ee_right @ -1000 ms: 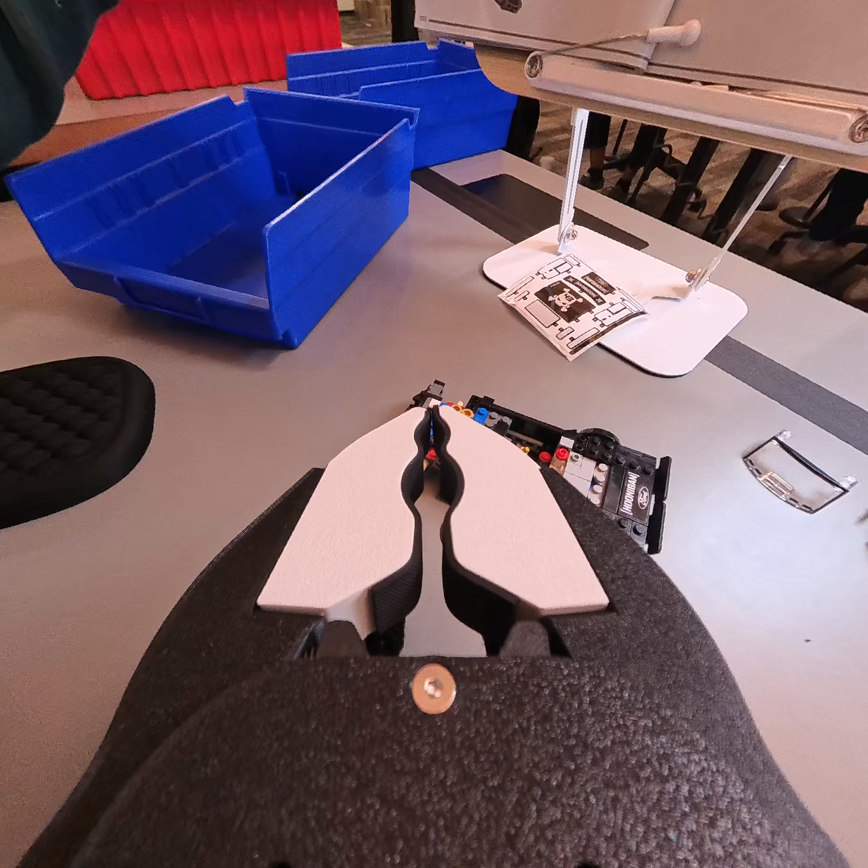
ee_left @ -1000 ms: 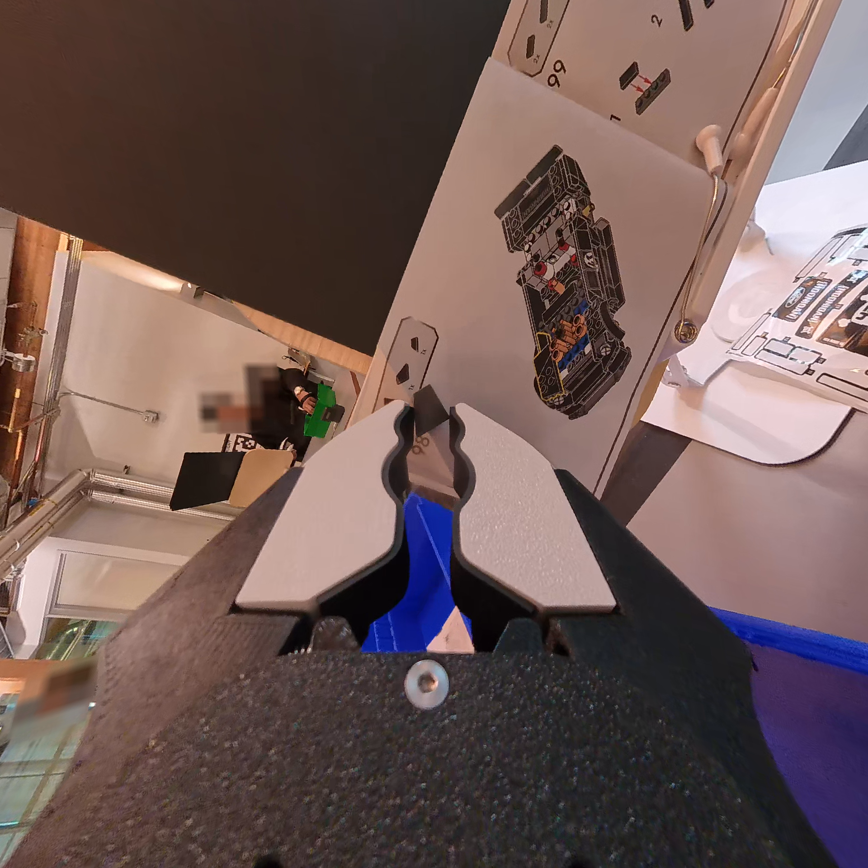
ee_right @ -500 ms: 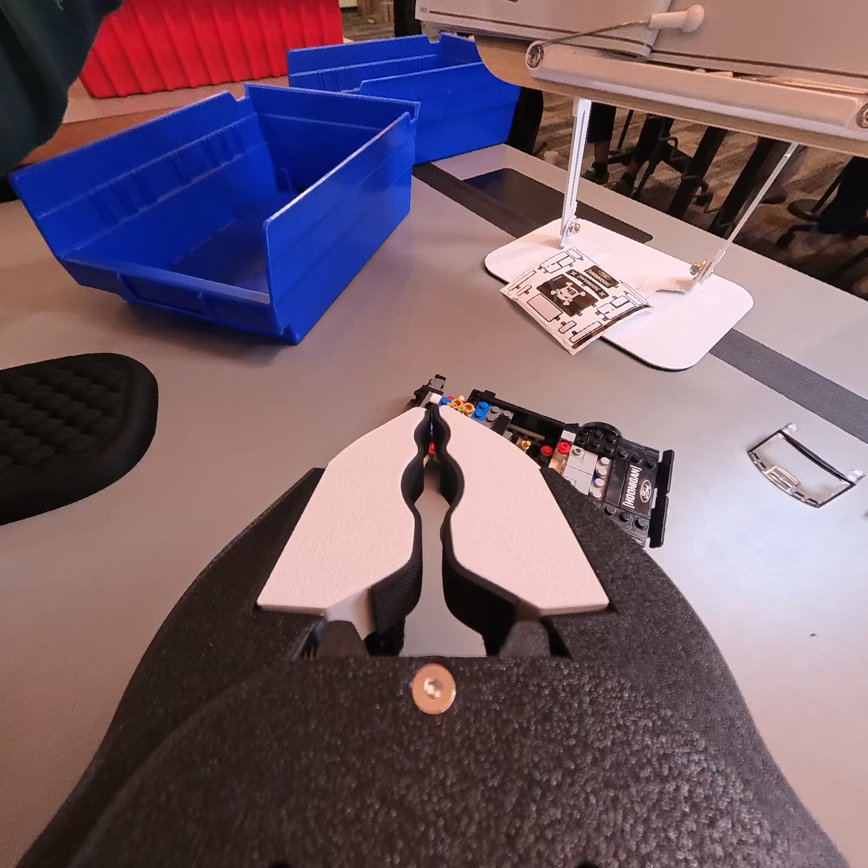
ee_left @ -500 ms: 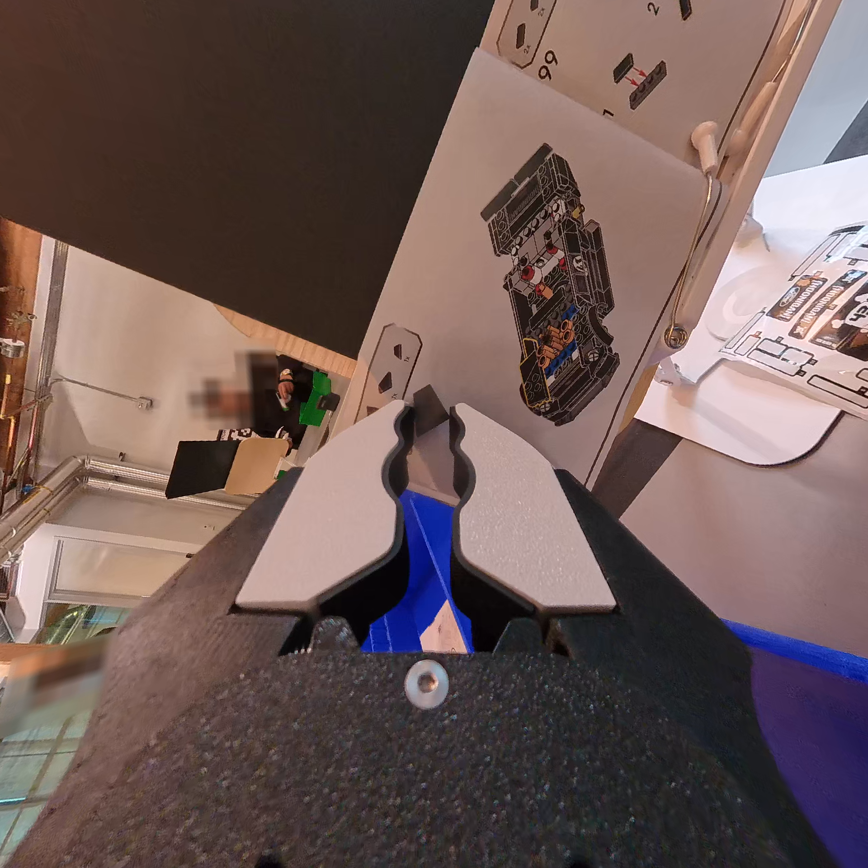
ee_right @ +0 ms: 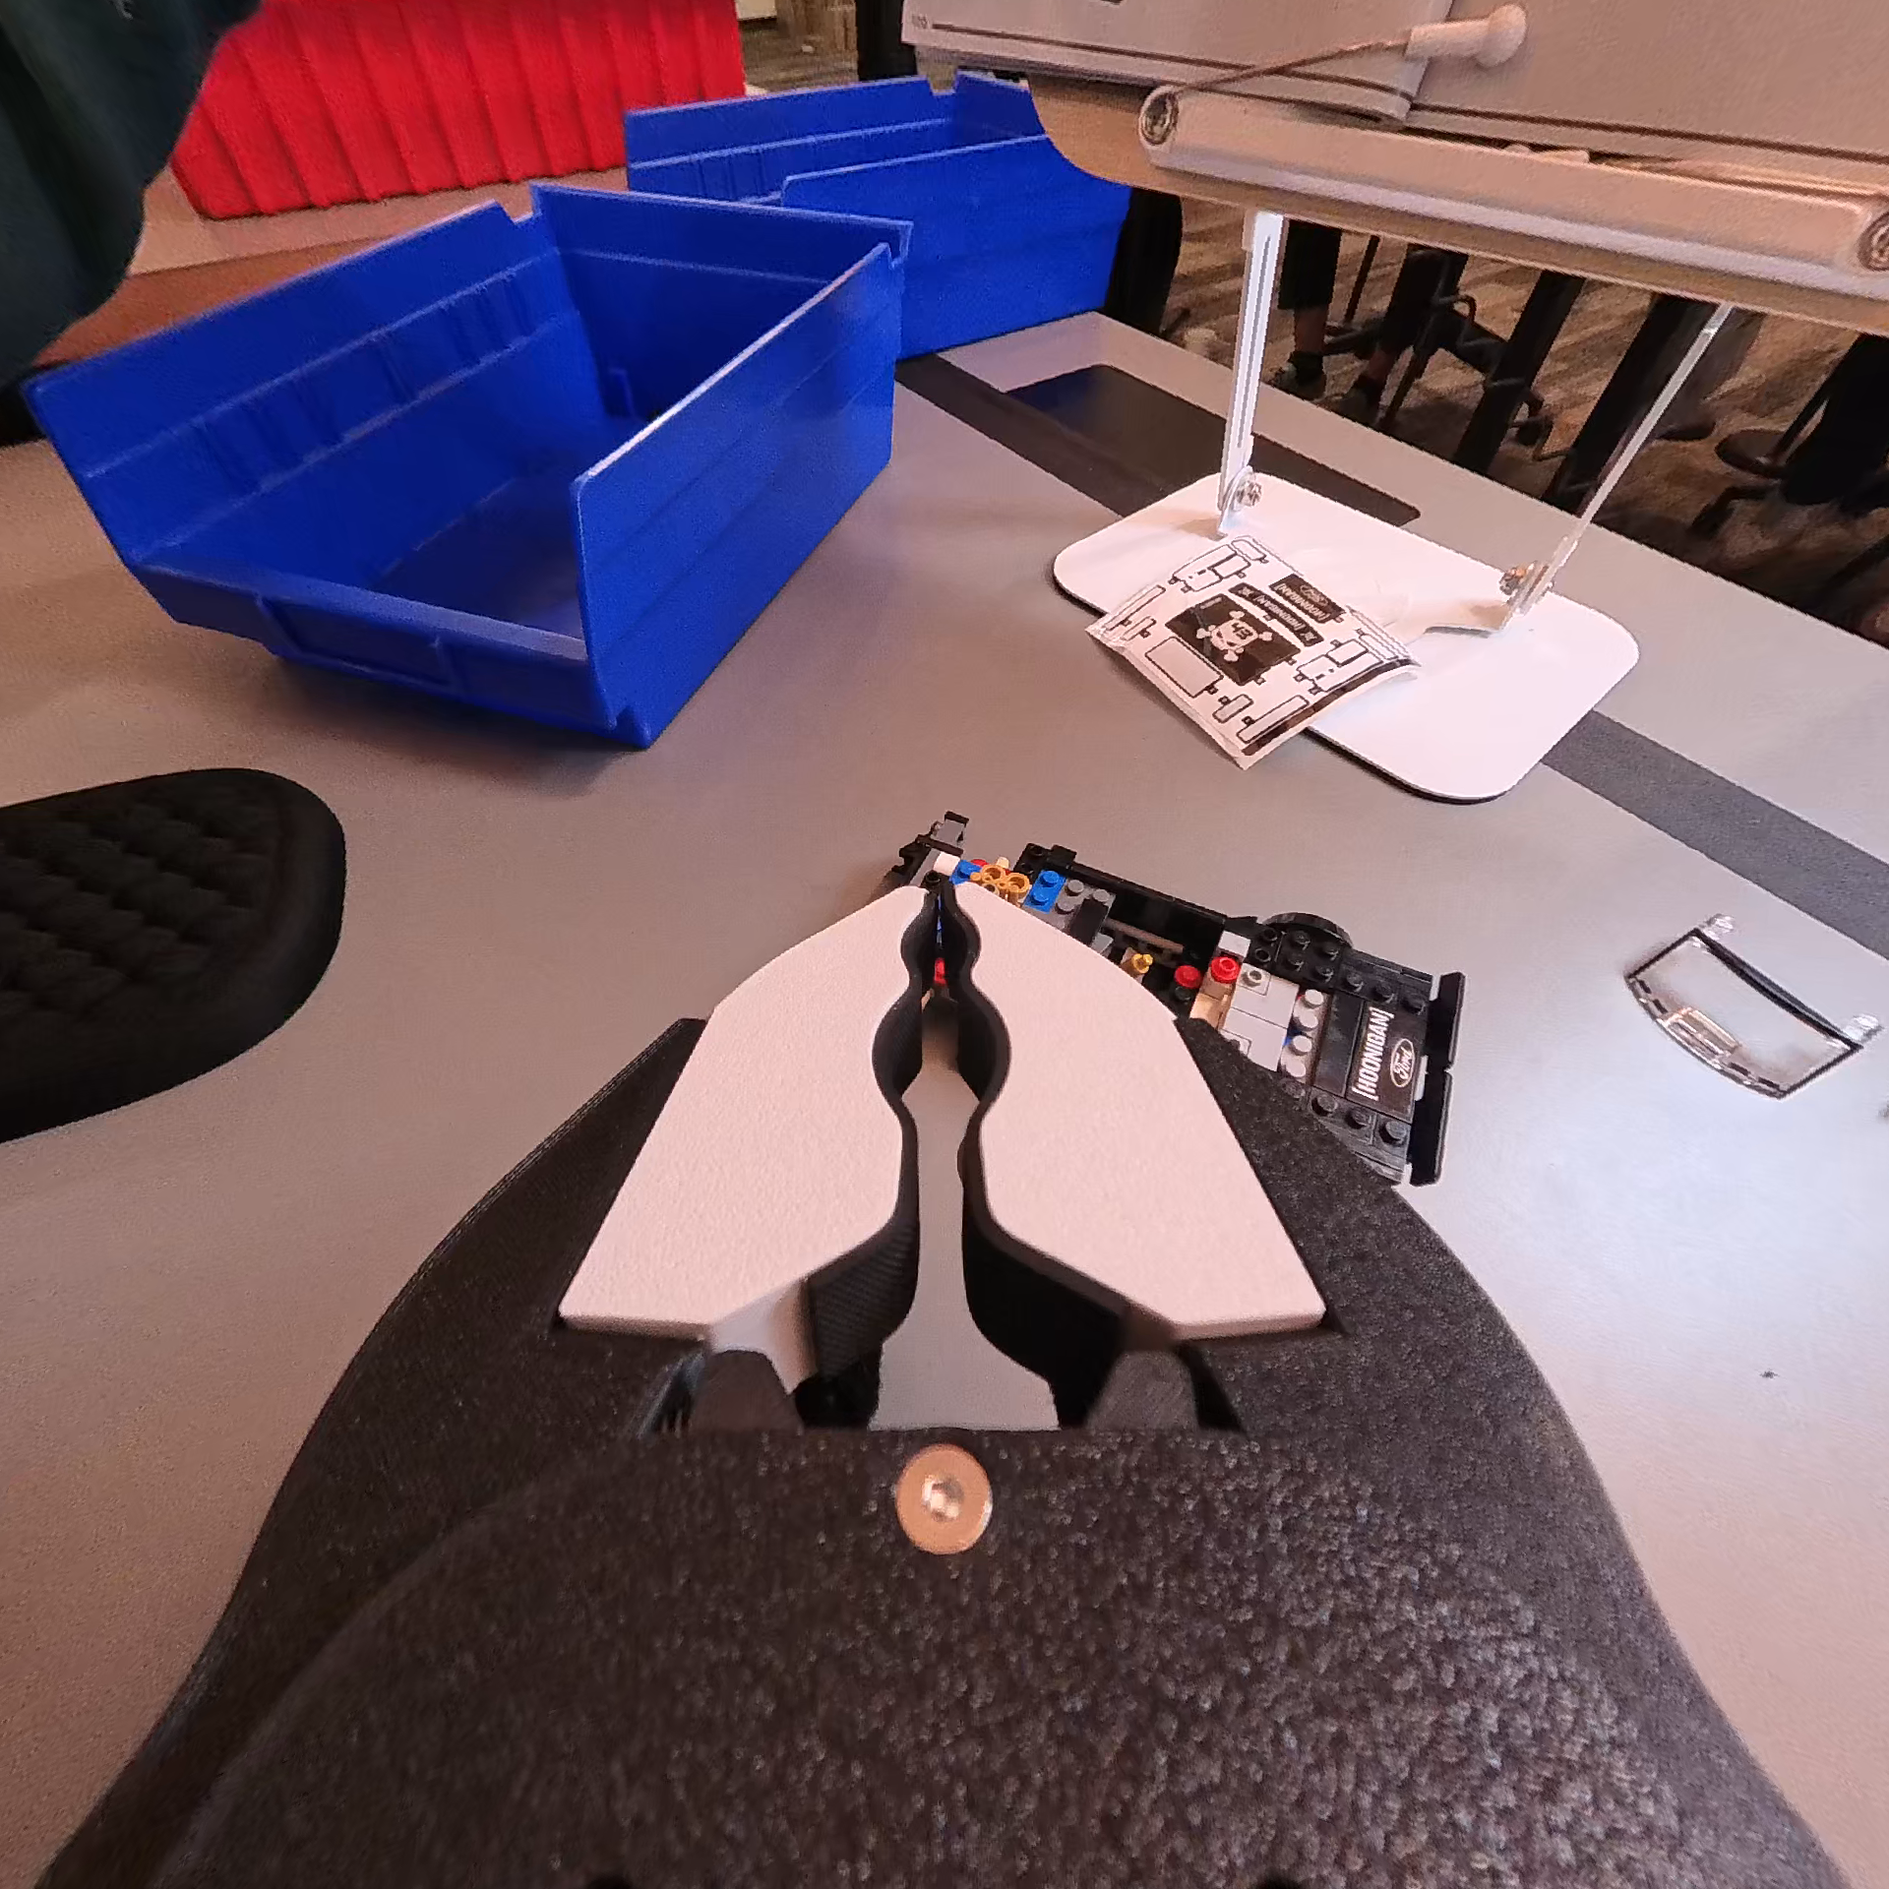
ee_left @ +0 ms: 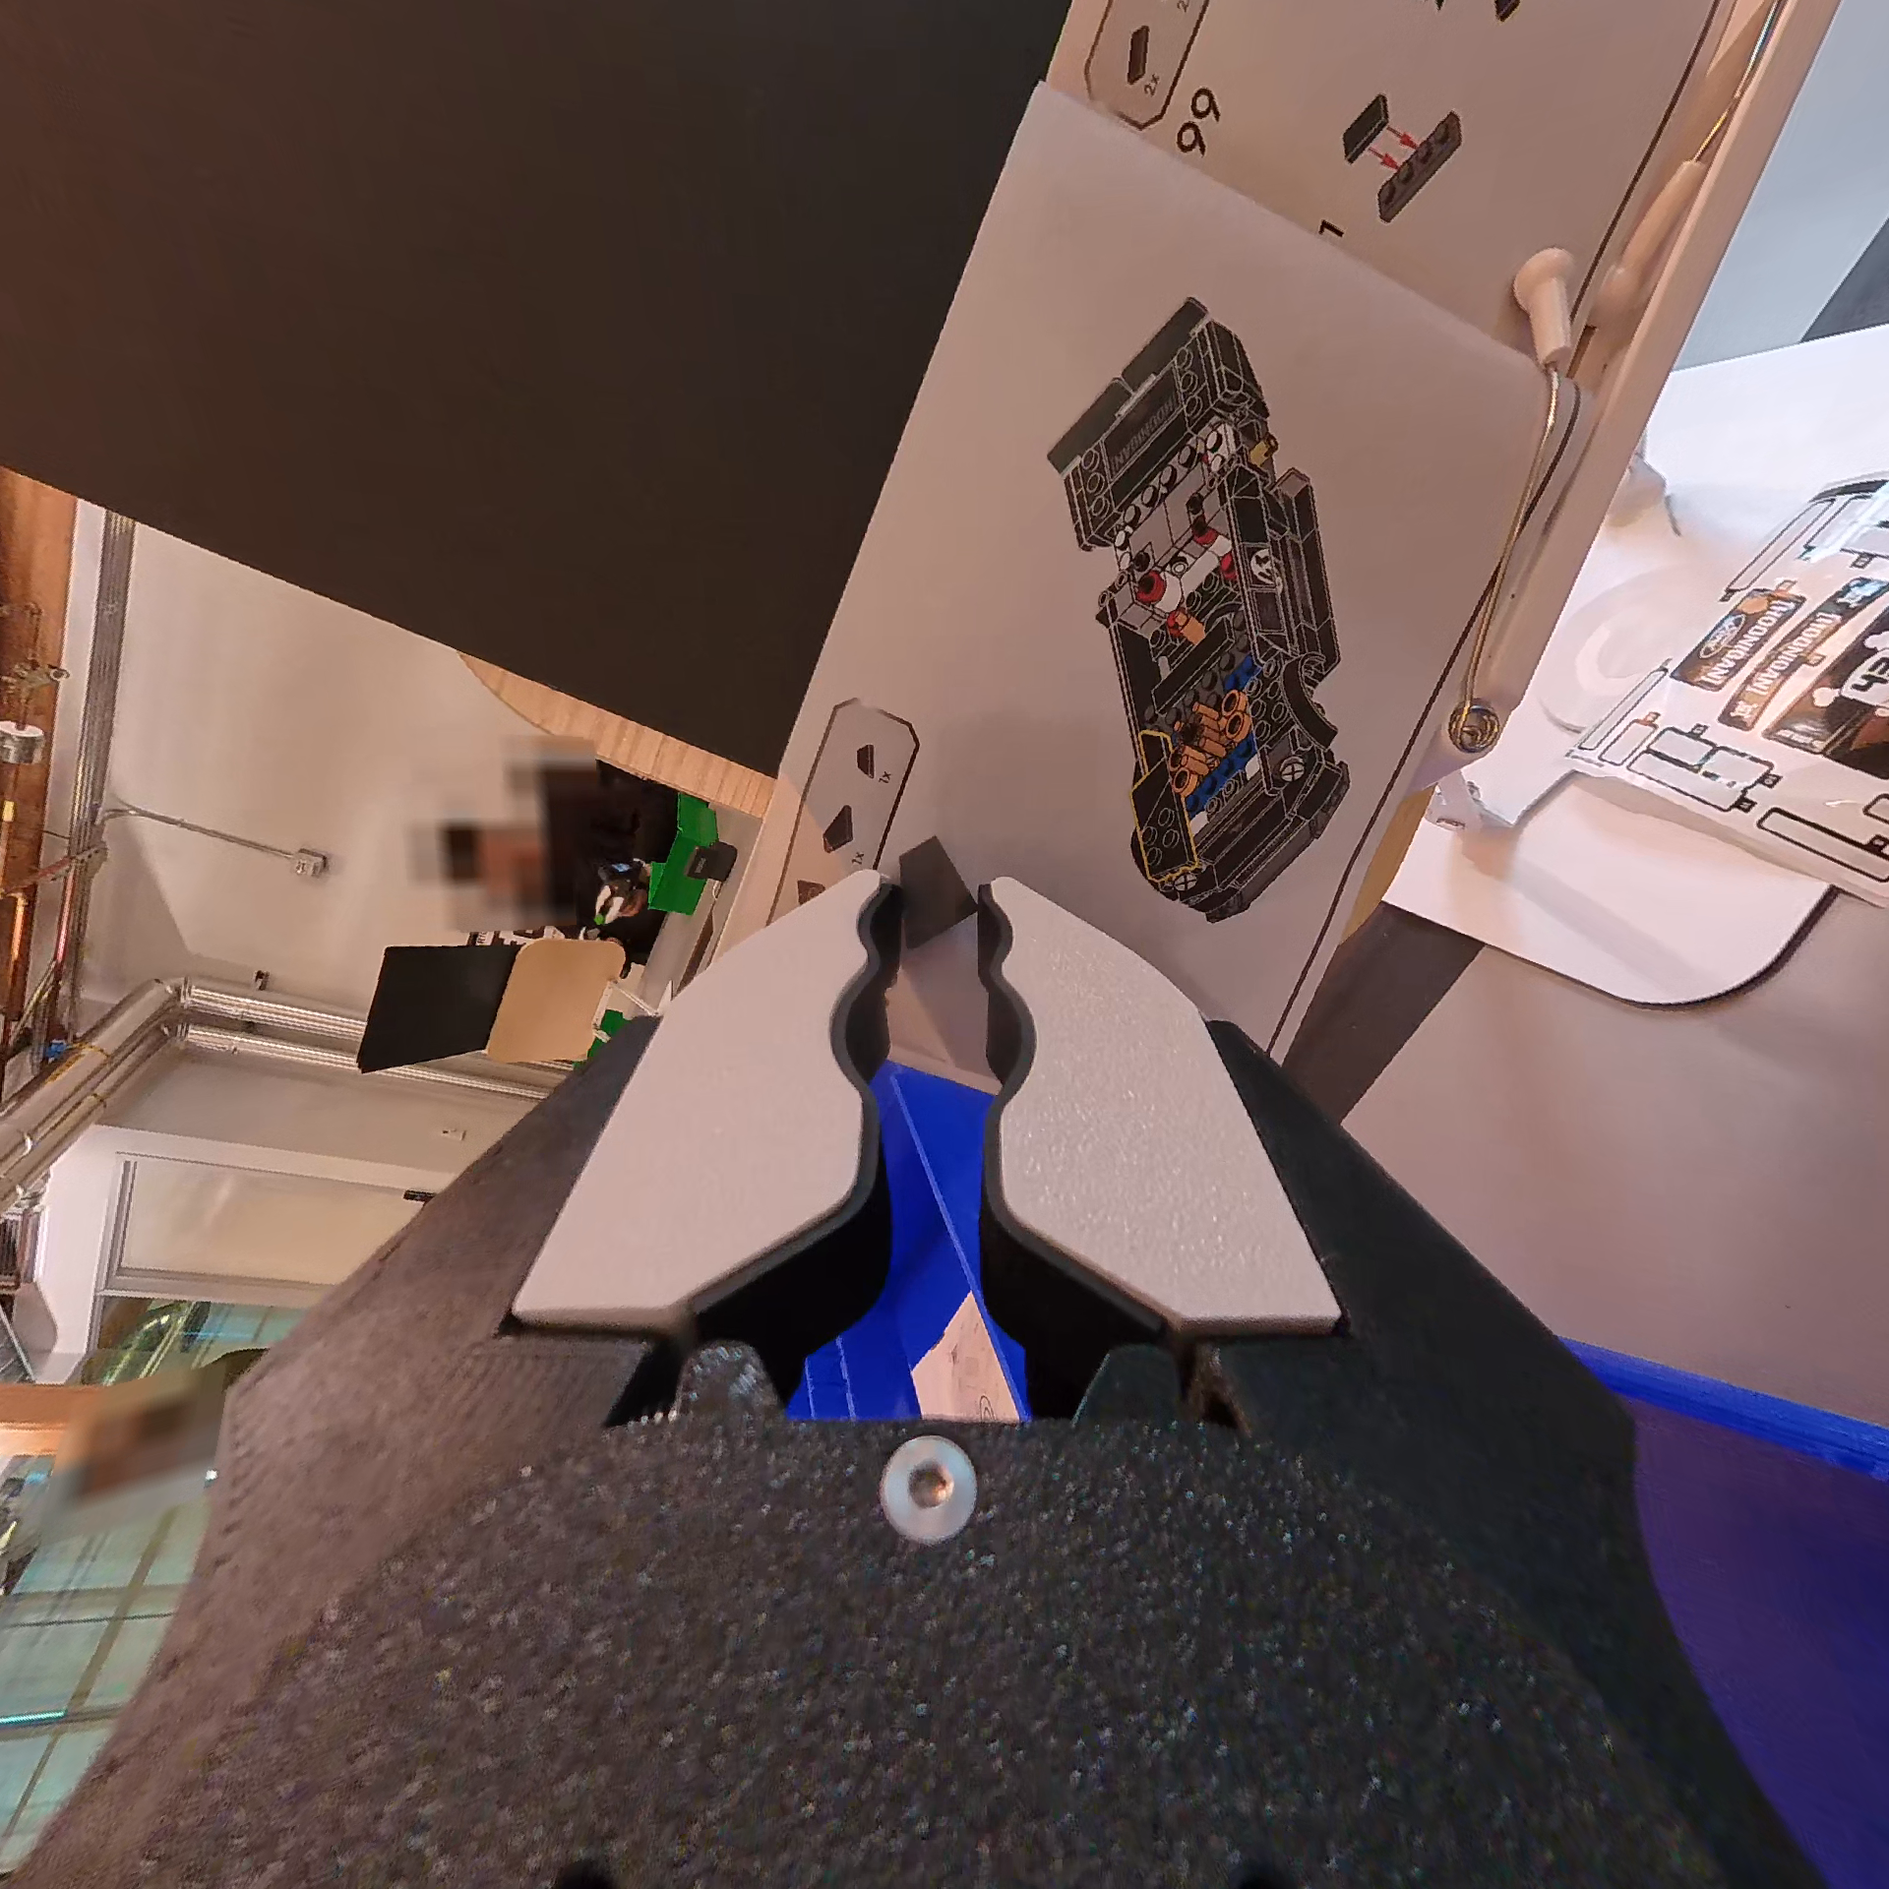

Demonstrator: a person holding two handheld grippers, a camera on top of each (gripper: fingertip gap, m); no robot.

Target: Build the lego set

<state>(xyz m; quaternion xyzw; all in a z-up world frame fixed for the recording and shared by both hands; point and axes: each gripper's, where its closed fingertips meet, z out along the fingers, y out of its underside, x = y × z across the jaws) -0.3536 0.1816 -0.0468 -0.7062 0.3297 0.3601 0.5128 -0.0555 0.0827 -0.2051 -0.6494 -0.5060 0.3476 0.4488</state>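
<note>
the left gripper (ee_left: 935,905) is raised and tilted, its pale fingers clamped on a small black sloped brick (ee_left: 932,905) that pokes out between the tips at 12 o'clock. beyond it, toward 1 o'clock, an open instruction booklet (ee_left: 1176,572) leans on a white stand, showing a drawing of a dark car. a sticker sheet (ee_left: 1779,716) lies on the stand's base at 3 o'clock. a blue bin (ee_left: 940,1176) shows through the gap between the fingers.

the right gripper (ee_right: 942,905) sits low over the grey table (ee_right: 716,818), tips pressed nearly together right at the near end of the partly built black car (ee_right: 1278,981); whether they pinch a part of it i cannot tell. the car lies flat, stretching from the tips toward 3 o'clock, with coloured studs showing inside. a clear windscreen piece (ee_right: 1738,1007) rests apart from it farther toward 3 o'clock. a large blue bin (ee_right: 491,460) stands at 10 o'clock, the white stand base (ee_right: 1482,695) at 2 o'clock, and a black textured pad (ee_right: 153,940) at 9 o'clock.
</note>
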